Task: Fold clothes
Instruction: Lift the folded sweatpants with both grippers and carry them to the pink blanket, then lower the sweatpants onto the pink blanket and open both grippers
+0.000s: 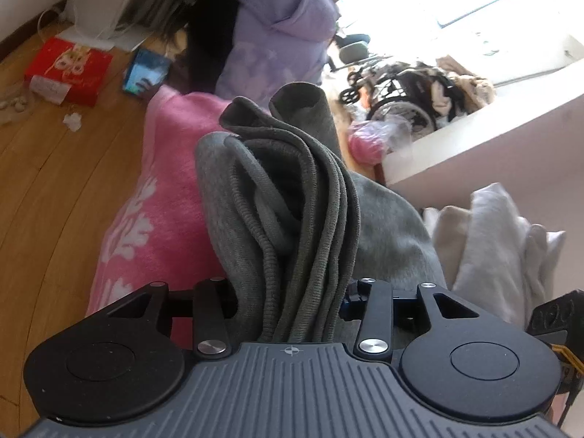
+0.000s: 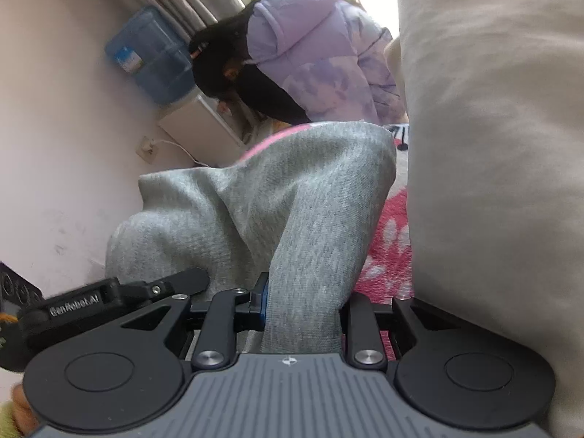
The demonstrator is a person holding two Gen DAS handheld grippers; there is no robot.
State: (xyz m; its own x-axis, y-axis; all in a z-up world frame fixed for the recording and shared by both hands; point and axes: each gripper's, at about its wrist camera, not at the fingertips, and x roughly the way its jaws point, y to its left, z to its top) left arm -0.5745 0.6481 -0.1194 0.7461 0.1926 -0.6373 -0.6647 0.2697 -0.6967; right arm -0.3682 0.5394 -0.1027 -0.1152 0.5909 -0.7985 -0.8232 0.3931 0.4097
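Between the jaws of the left tongs (image 1: 290, 303), a bundle of grey sweatshirt (image 1: 292, 197) rises in several stacked layers; the ribbed hem edges run in parallel cords, darker than the smooth marl fleece beside them. The jaws stand partly apart with the cloth filling the gap; whether the pads press on it cannot be told. The right tongs (image 2: 303, 310) are closed on a single thick fold of the same garment, light grey knit with a fine heathered grain, which bulges upward into a rounded hump. The sweatshirt hangs over a pink blanket (image 1: 160, 197) of fuzzy pile with white leaf motifs. Cream cloth (image 2: 492, 182), smooth and matte, fills the right of the right wrist view. Behind, a person in a lilac hooded jacket (image 2: 321, 54) bends forward above a wooden plank floor (image 1: 54, 182)
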